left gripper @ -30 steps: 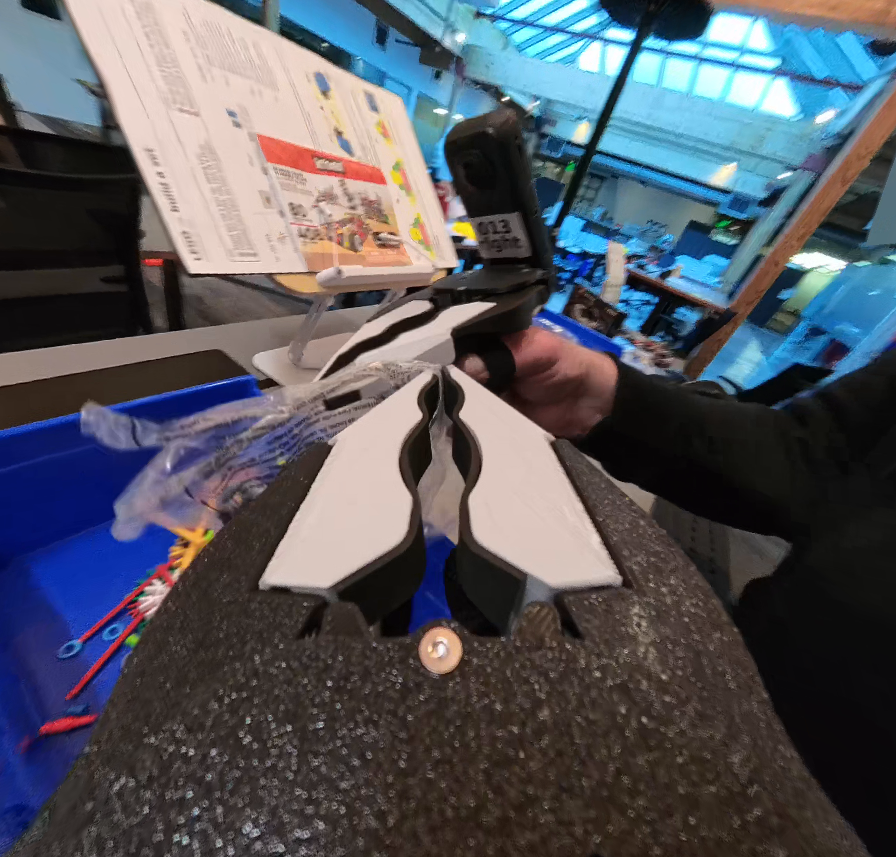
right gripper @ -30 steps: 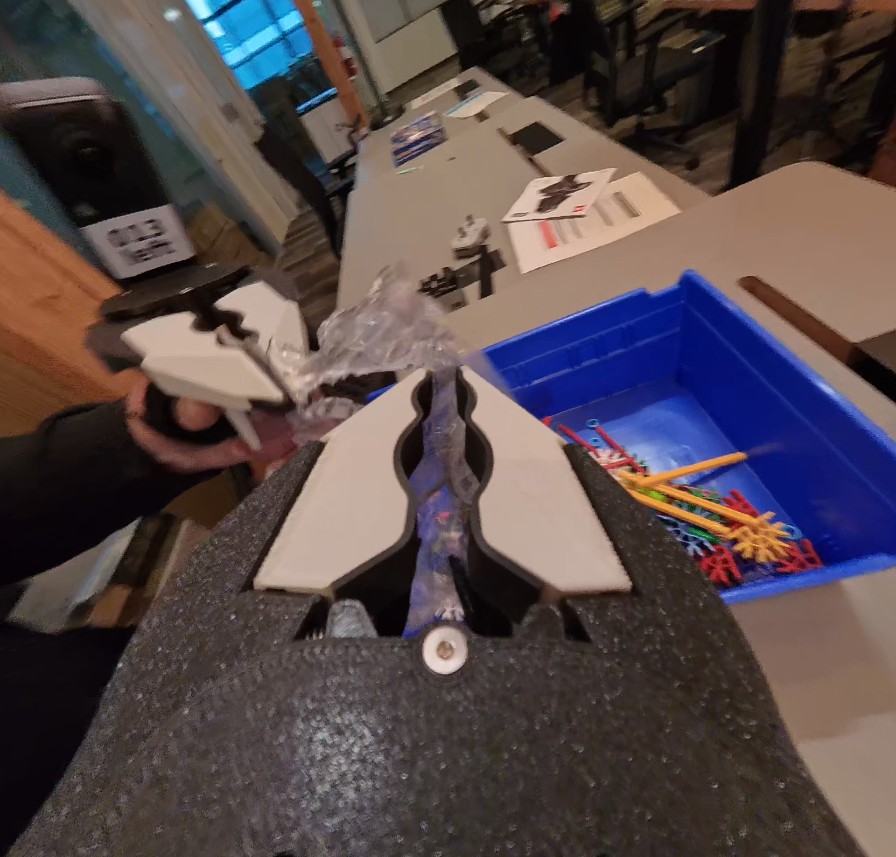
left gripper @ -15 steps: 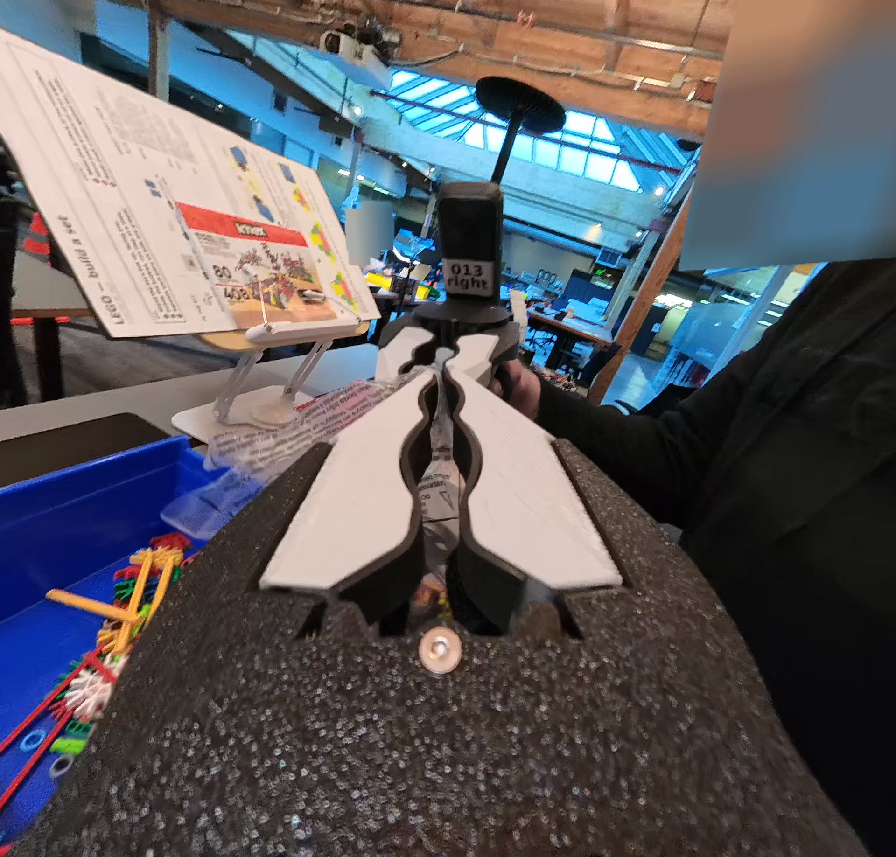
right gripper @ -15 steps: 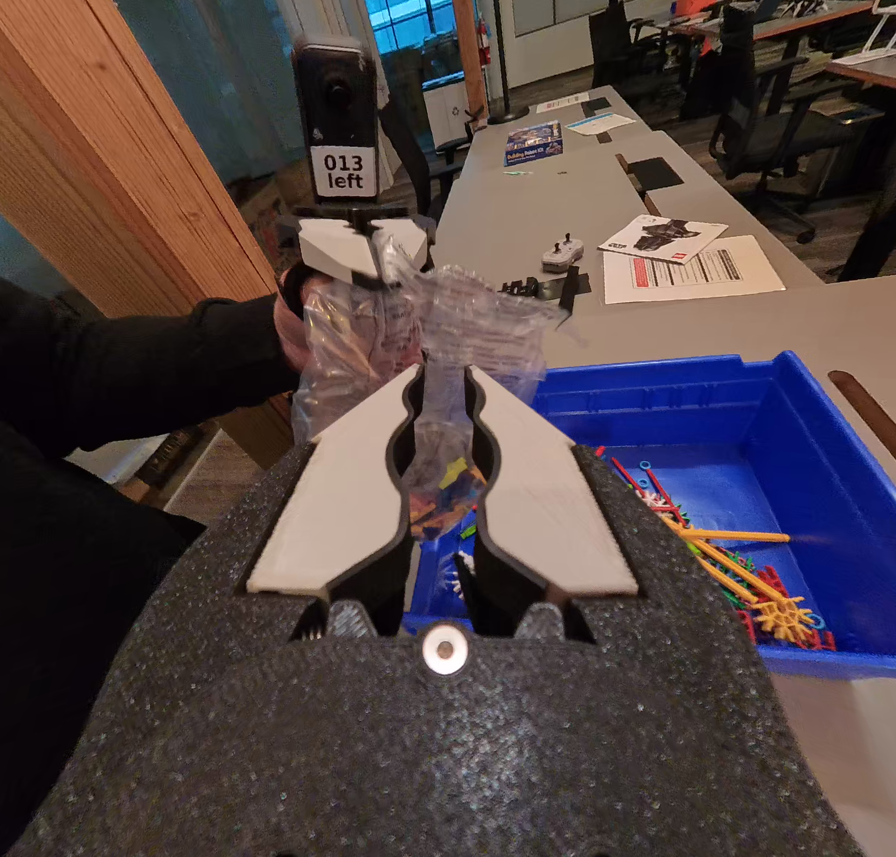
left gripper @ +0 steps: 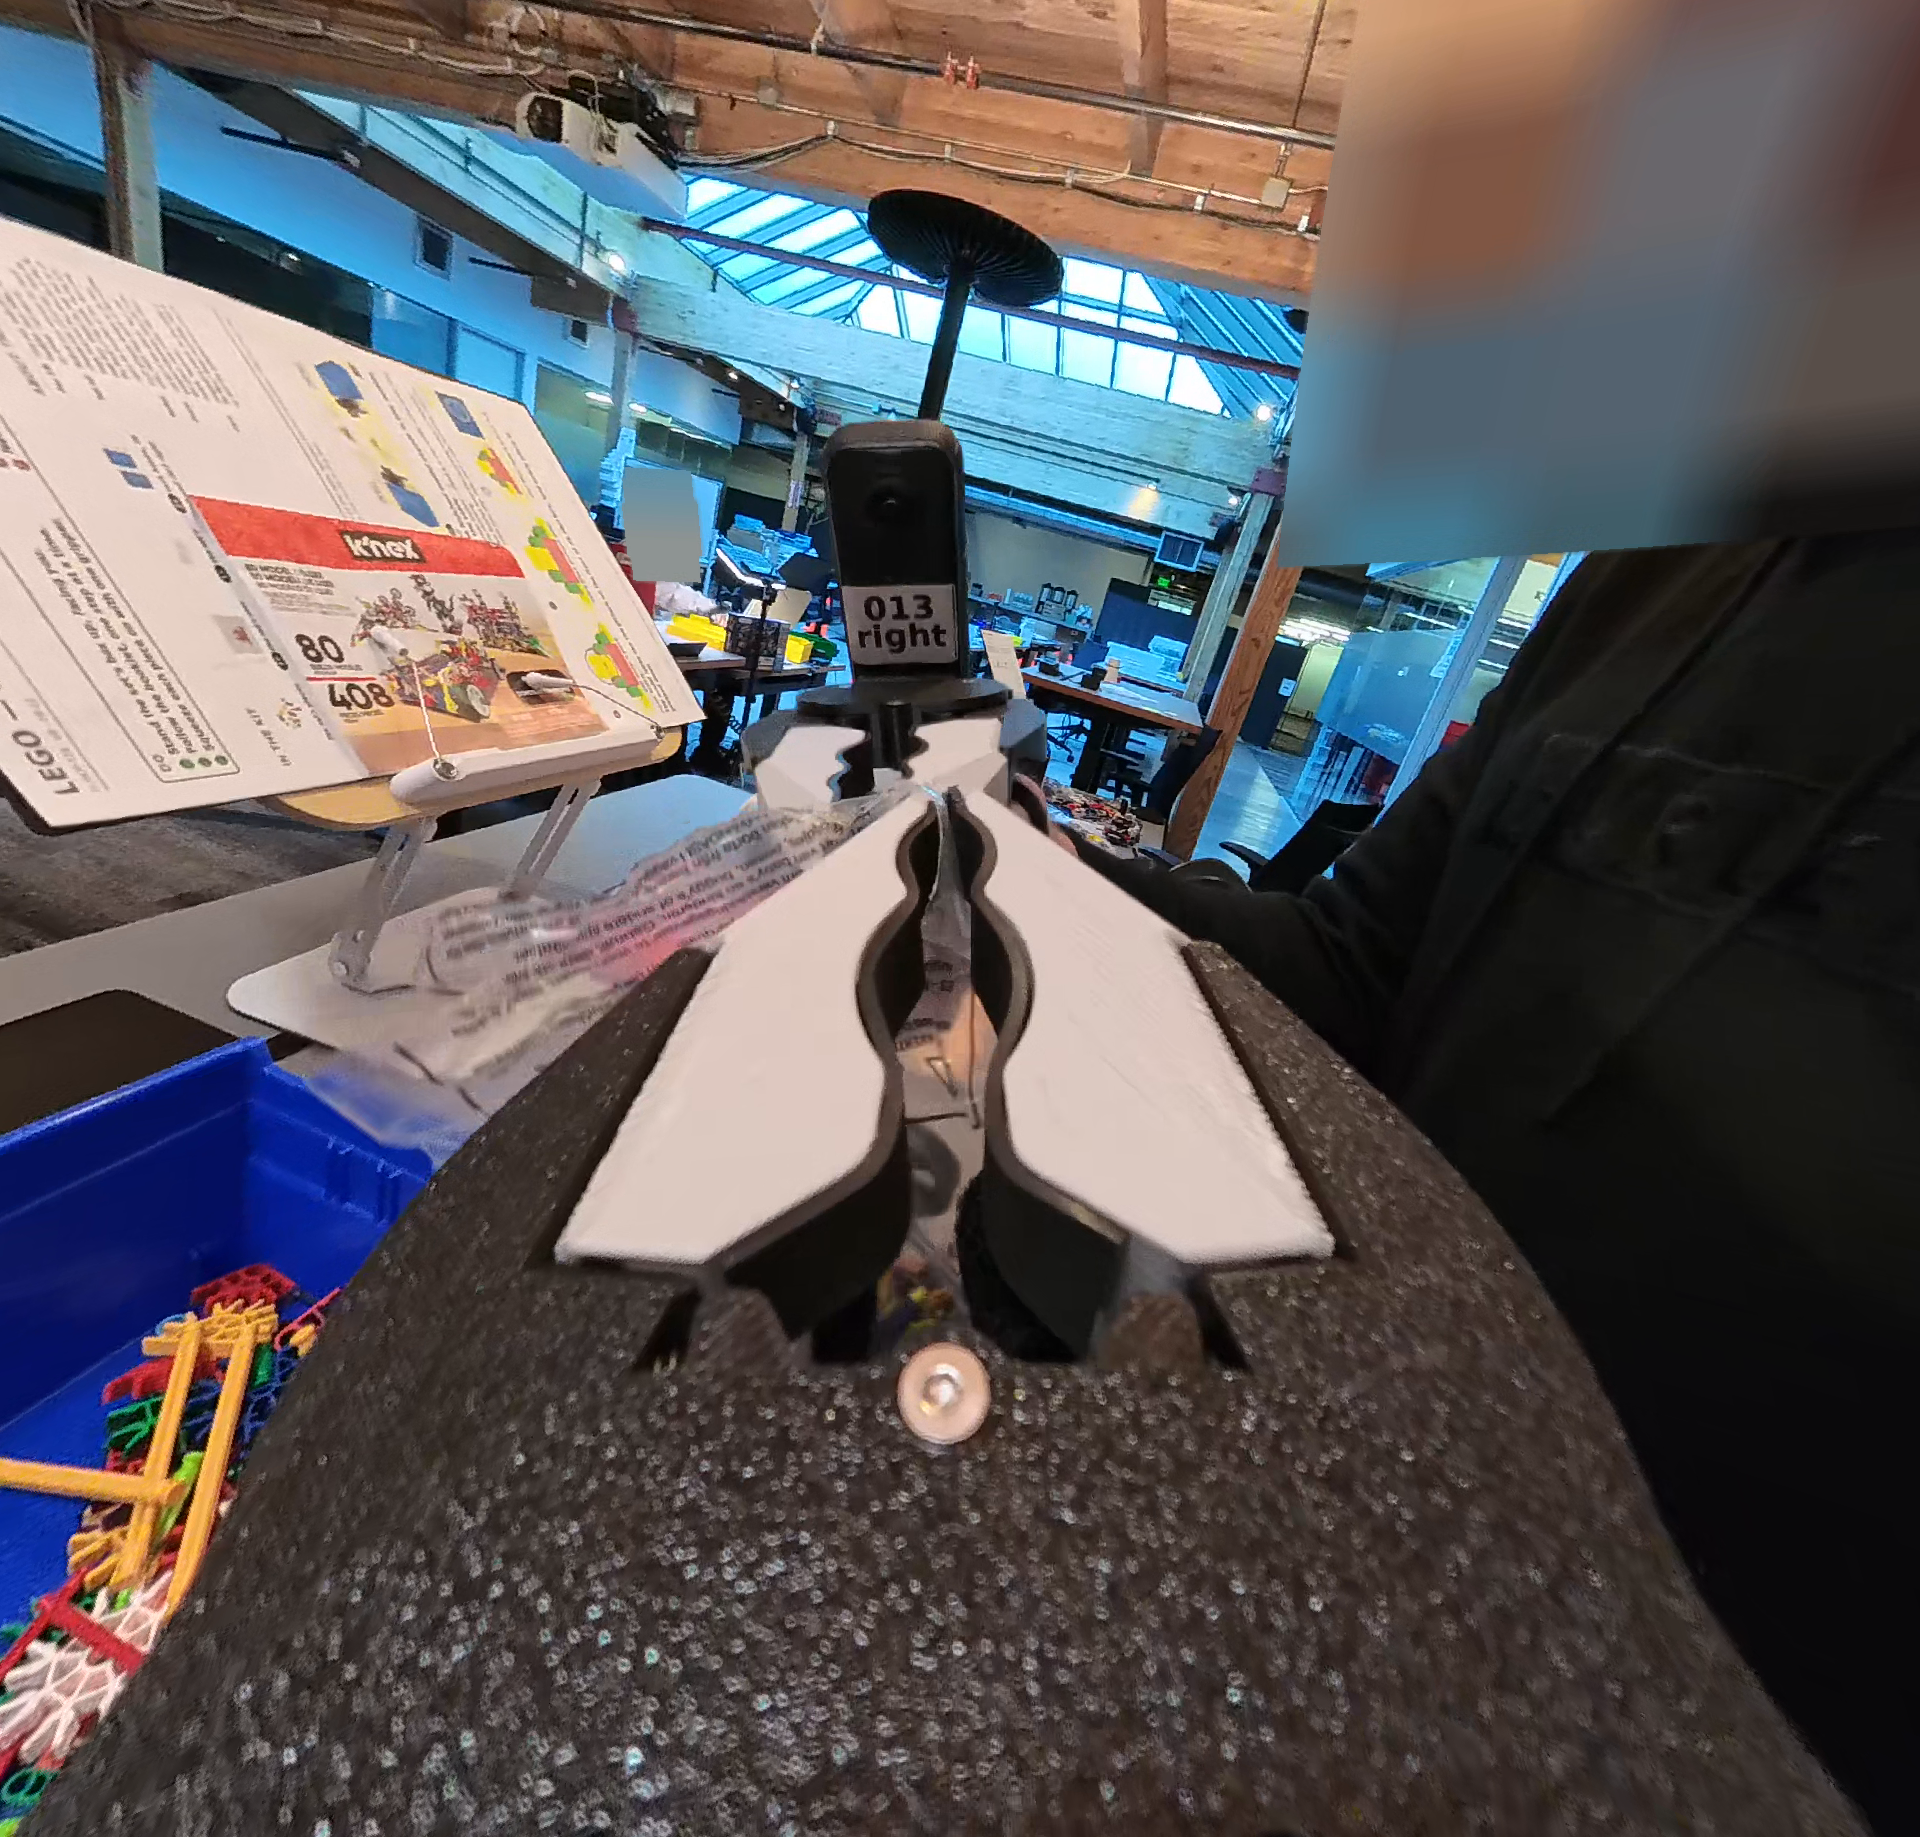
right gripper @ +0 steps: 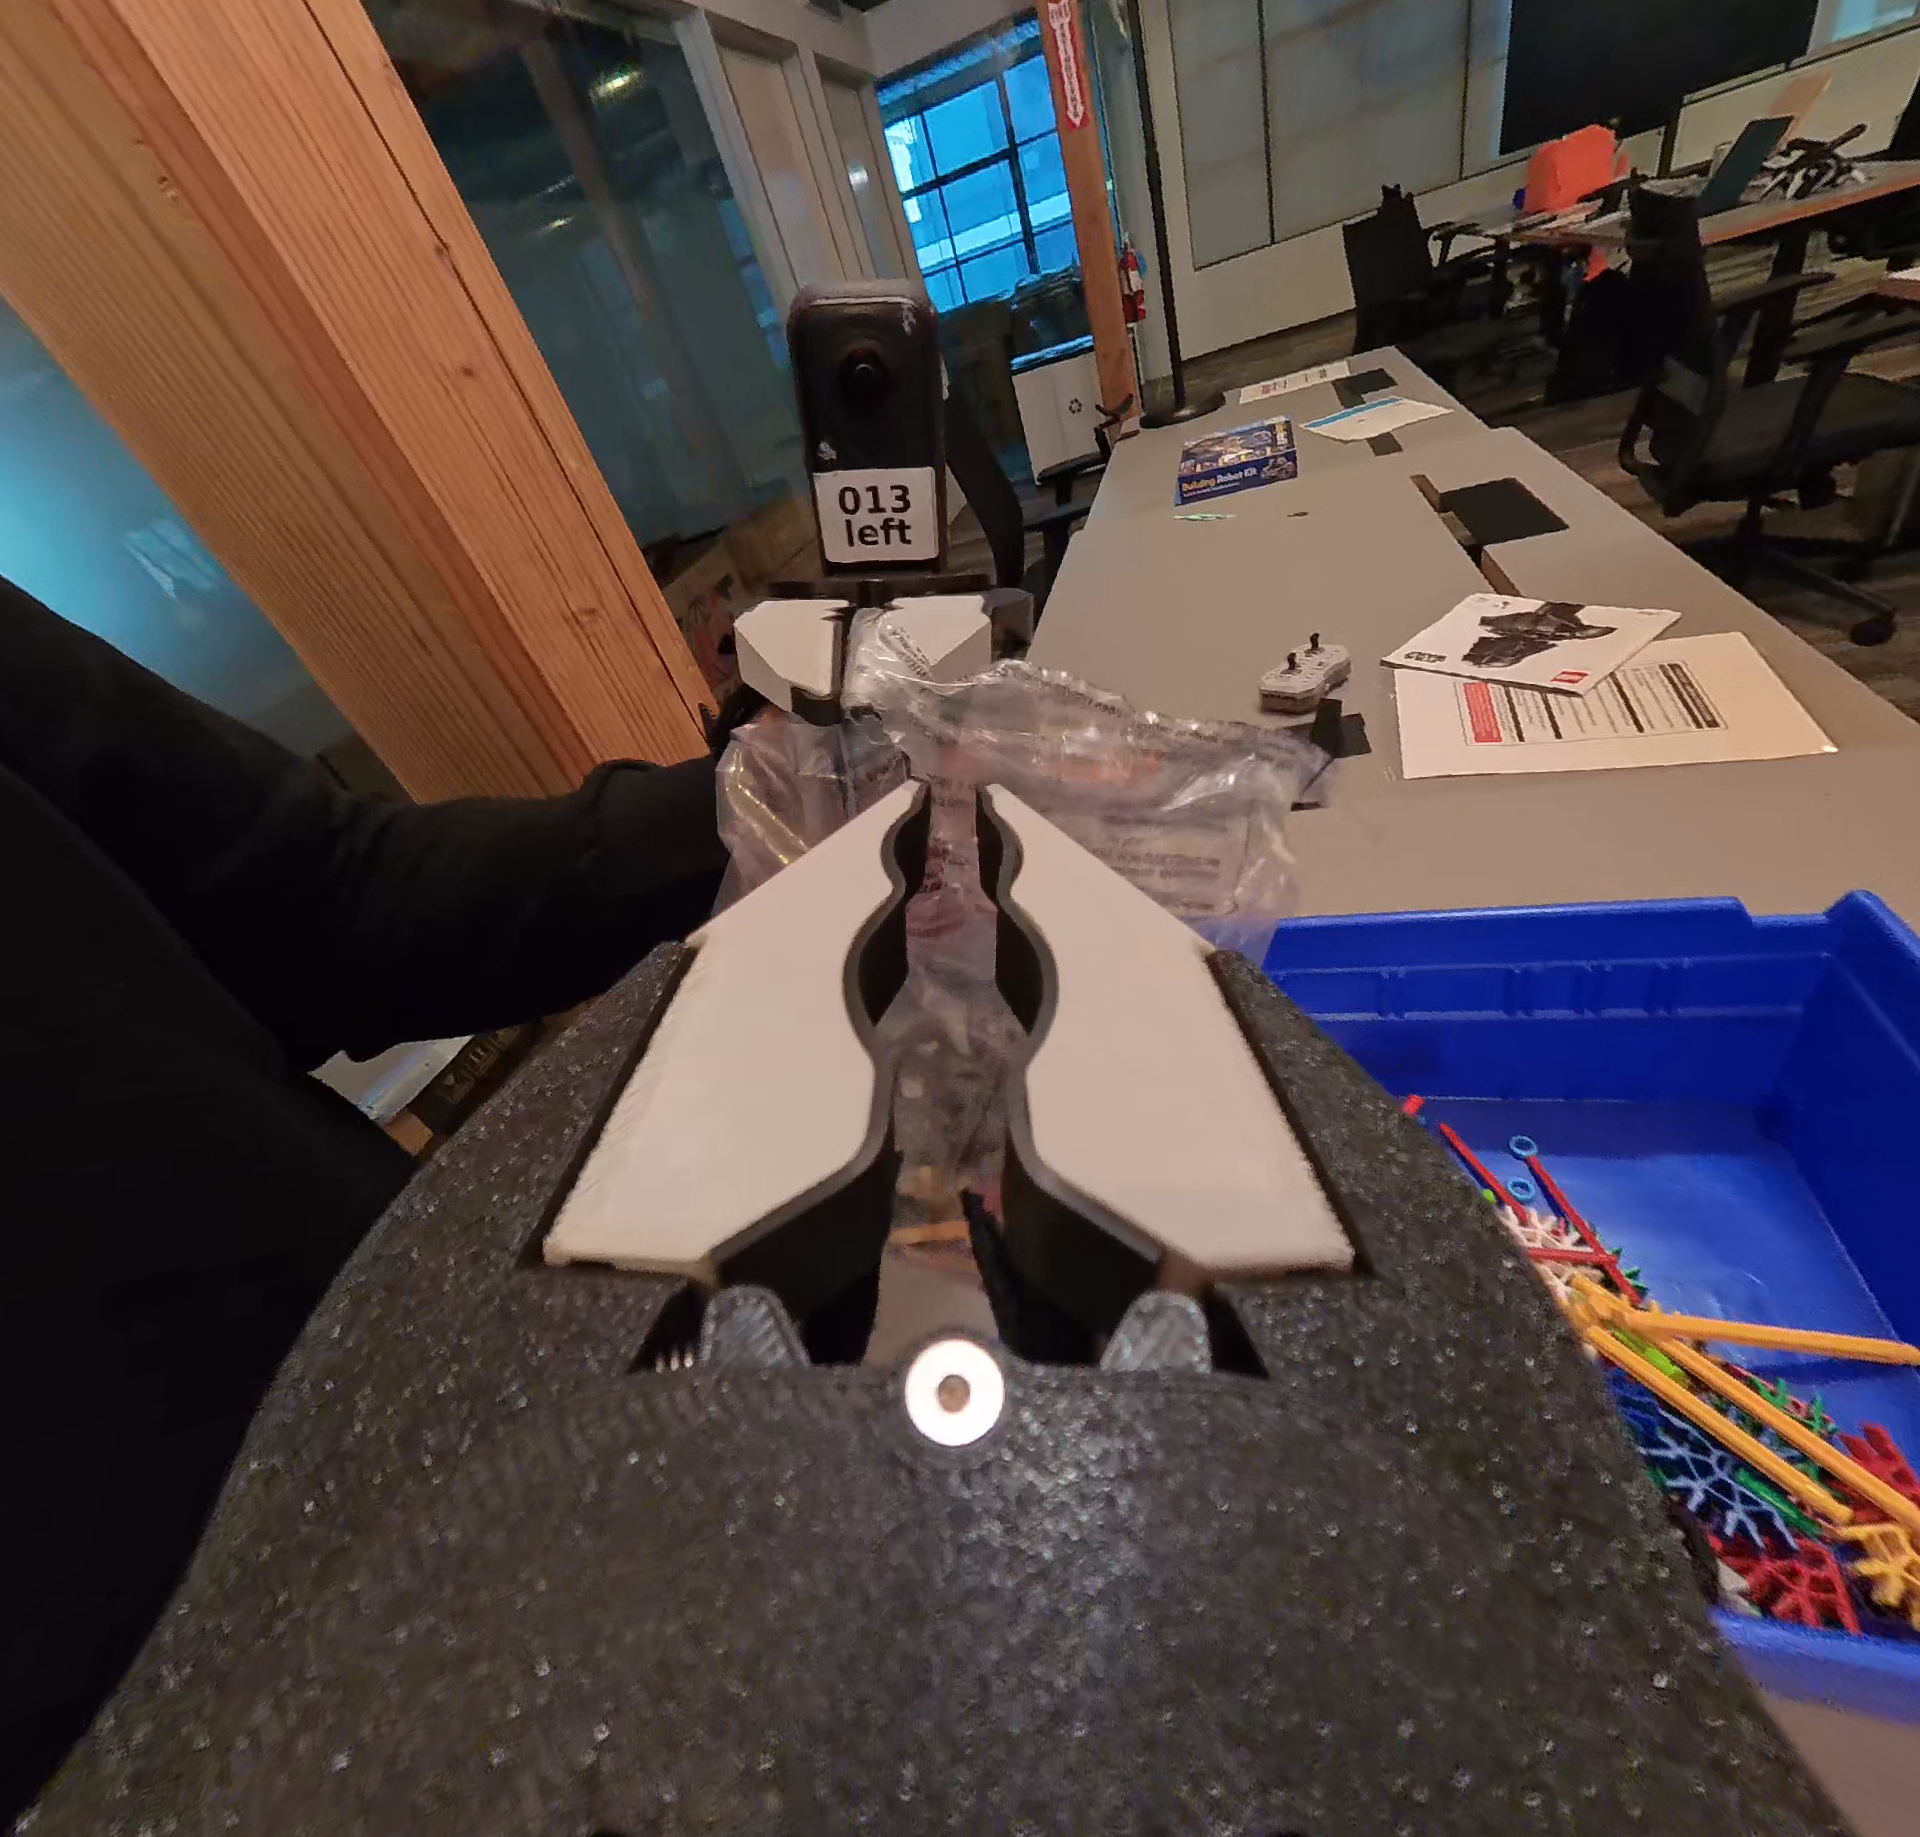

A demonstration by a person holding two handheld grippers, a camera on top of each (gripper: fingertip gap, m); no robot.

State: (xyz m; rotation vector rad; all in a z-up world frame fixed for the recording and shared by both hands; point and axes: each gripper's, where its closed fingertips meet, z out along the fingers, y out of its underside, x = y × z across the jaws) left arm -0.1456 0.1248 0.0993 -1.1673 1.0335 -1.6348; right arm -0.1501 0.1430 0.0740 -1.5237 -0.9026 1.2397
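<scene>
Both grippers hold one clear plastic bag (right gripper: 1091, 800) between them, above the table edge. My left gripper (left gripper: 943, 802) is shut on the bag (left gripper: 582, 940), whose printed film spreads to the left of its fingers. My right gripper (right gripper: 951, 788) is shut on the same bag, and small coloured parts show through the film between its fingers. The two grippers face each other, close together: the right one (left gripper: 894, 764) shows just beyond the left one's tips, and the left one (right gripper: 857, 644) shows just beyond the right one's. A blue bin (right gripper: 1662, 966) holds loose coloured rods and connectors (right gripper: 1714, 1392).
An instruction sheet and booklet (left gripper: 312, 582) rest on a tilted stand (left gripper: 436, 873) on the grey table (right gripper: 1455, 852). Papers (right gripper: 1590, 707) and a small controller (right gripper: 1304, 675) lie farther along. The blue bin (left gripper: 156, 1195) is at the left wrist view's lower left. A person's dark sleeves reach both grippers. Less than 4 cm separates the two grippers' tips.
Both grippers have swung level and come to face each other head-on with the bag still between them. The bag has moved off the bin towards the table edge.
</scene>
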